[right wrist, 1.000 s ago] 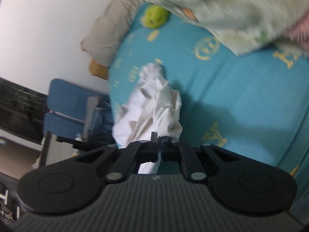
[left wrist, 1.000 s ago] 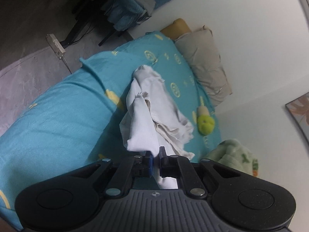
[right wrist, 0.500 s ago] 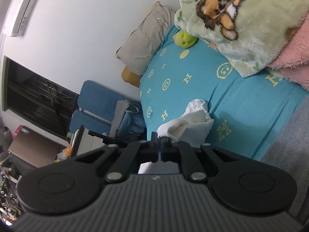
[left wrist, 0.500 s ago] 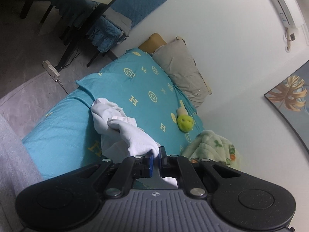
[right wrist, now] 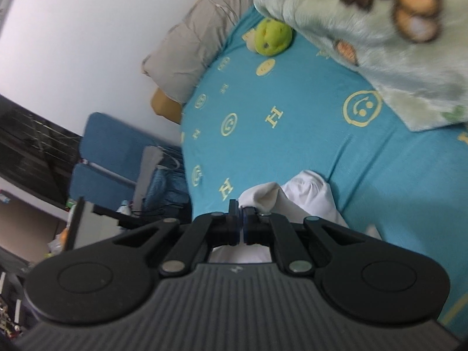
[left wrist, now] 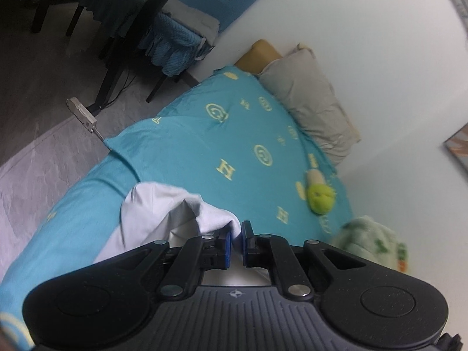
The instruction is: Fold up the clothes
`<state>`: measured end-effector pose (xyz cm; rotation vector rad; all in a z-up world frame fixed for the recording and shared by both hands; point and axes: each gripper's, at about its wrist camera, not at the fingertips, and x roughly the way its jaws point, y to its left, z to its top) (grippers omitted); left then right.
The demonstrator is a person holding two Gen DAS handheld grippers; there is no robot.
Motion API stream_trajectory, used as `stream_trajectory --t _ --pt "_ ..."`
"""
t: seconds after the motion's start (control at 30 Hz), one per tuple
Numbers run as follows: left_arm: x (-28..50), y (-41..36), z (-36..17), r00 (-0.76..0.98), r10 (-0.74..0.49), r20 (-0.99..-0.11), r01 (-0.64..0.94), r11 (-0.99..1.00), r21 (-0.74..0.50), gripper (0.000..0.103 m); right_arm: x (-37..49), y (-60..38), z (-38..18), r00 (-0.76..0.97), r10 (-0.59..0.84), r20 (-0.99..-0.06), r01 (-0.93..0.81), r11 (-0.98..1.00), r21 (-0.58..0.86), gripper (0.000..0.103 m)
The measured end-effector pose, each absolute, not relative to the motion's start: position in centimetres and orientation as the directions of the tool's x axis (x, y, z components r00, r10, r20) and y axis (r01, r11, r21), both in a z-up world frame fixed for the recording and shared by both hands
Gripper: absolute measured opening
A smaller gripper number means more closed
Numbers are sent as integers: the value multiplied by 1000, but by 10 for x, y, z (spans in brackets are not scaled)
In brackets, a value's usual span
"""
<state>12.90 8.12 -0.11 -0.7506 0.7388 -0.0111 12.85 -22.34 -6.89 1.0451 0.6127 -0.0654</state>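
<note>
Early stage of folding: left gripper (left wrist: 237, 241) and right gripper (right wrist: 242, 224) each have jaws closed on an edge of the white garment (left wrist: 175, 213), bunched above the bed (left wrist: 190, 146); no fold visible yet; spreading and folding remain.

white garment (left wrist: 163, 213): lower part hidden behind left claw (left wrist: 236, 244) body; type unreadable
white garment, right view (right wrist: 304, 201): bottom hidden behind right claw (right wrist: 241, 225)
fleece blanket (right wrist: 365, 26): motion-blurred, cut by top and right edges
wall picture (left wrist: 457, 152): cut by right edge
clutter by shelf (right wrist: 8, 318): too small to tell
</note>
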Motion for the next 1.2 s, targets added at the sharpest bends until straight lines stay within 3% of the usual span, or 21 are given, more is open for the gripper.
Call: stream_trajectory --t 0.4,0.83,0.87,0.9,0.93,0.97,1.0,1.03,1.2 --pt "240 83 -93 716 -239 -656 -177 846 -502 8 217 -236 -158 752 307 -584 413 471 779 6" --pt "249 63 -105 719 -198 -667 -49 942 -332 11 233 -220 -173 736 255 -628 382 609 695 9" --pt "246 61 -102 724 -193 -662 -36 948 -317 16 233 -220 -170 737 262 -623 365 622 693 12" --pt "242 58 -98 730 -188 -657 -25 953 -301 21 231 -218 -164 745 264 -612 344 635 692 33" --pt "238 55 -94 738 -184 -649 -12 958 -285 40 229 -215 -159 754 265 -601 322 648 690 52" --pt "233 52 -90 751 -180 -635 3 963 -269 63 227 -213 -153 763 267 -589 301 660 688 88" --pt "227 49 -85 767 -169 -618 14 969 -248 71 222 -210 -145 786 260 -561 272 669 692 100" --pt "221 45 -80 785 -155 -600 22 974 -224 79 217 -207 -137 810 252 -529 243 677 695 100" --pt "197 31 -71 792 -137 -594 65 988 -142 81 199 -188 -115 839 231 -493 136 788 601 99"
